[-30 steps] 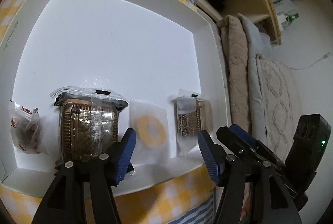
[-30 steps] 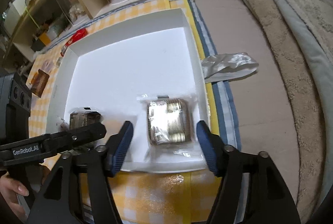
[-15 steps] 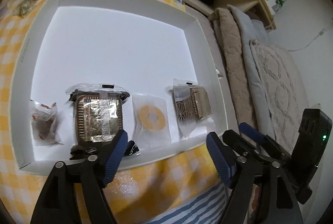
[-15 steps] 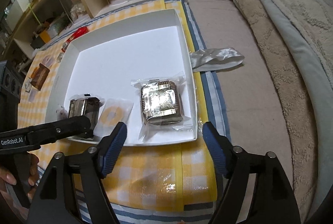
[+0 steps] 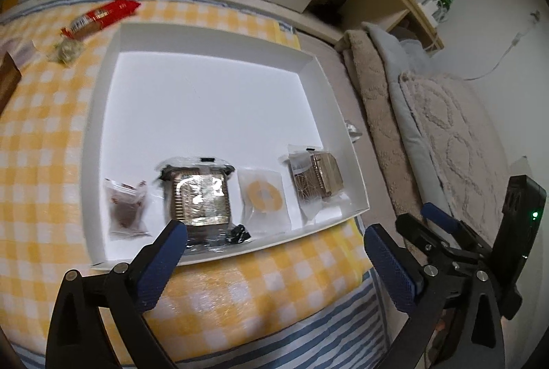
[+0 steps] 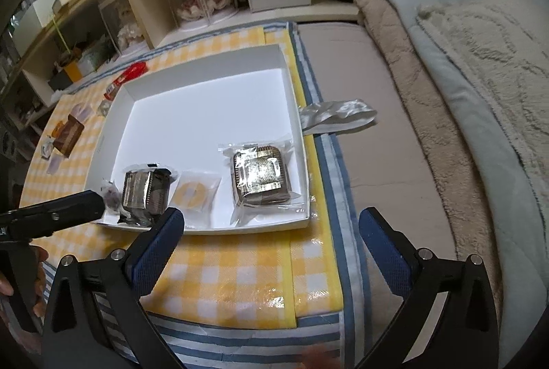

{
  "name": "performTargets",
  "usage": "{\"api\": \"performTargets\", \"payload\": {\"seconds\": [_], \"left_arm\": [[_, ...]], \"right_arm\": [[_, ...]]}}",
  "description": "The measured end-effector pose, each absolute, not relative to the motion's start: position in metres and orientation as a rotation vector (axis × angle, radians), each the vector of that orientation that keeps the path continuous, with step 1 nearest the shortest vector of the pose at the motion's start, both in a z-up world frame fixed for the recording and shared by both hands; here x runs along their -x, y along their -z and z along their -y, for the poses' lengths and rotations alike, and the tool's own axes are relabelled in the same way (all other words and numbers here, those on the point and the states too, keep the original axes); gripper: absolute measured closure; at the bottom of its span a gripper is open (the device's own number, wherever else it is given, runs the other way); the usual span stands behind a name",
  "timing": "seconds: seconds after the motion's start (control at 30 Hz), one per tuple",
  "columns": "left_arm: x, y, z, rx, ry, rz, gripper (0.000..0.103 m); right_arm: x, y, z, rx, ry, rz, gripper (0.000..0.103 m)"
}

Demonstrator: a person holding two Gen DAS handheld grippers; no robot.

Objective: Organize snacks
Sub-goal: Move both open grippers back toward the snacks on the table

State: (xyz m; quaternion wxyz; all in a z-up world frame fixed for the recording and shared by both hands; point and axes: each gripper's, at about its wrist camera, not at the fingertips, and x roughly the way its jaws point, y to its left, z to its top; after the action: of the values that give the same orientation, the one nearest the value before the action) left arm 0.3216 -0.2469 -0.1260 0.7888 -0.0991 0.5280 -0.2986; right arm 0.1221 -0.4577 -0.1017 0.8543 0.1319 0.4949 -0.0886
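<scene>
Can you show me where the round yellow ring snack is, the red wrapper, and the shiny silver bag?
Yellow ring snack (image 5: 265,196): left wrist view, on the ring.
Red wrapper (image 5: 103,17): left wrist view, middle of the pack.
Silver bag (image 6: 338,115): right wrist view, its crinkled middle.

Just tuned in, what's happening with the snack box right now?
A person is sorting snacks into a shallow white cardboard box on the yellow checked cloth. Four wrapped snacks line its near edge: a small brown packet, a gold foil-tray cake, a ring-shaped biscuit in clear wrap and a second gold-tray cake. The left gripper and right gripper are both open and empty. A red wrapper waits outside.
</scene>
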Motion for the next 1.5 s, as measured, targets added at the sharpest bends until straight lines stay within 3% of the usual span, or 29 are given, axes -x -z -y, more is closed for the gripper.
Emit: {"api": "performTargets", "payload": {"seconds": [0.93,1.5], "left_arm": [[-0.259,-0.008,0.102,0.040,0.587,-0.816,0.000],[-0.277,-0.026,-0.042,0.041,0.387,-0.772,0.000]], "right_arm": [[-0.120,-0.014,0.371,-0.207,0.137,-0.825,0.000],[-0.198,-0.016,0.257,-0.166,0.009,-0.784,0.000]]}}
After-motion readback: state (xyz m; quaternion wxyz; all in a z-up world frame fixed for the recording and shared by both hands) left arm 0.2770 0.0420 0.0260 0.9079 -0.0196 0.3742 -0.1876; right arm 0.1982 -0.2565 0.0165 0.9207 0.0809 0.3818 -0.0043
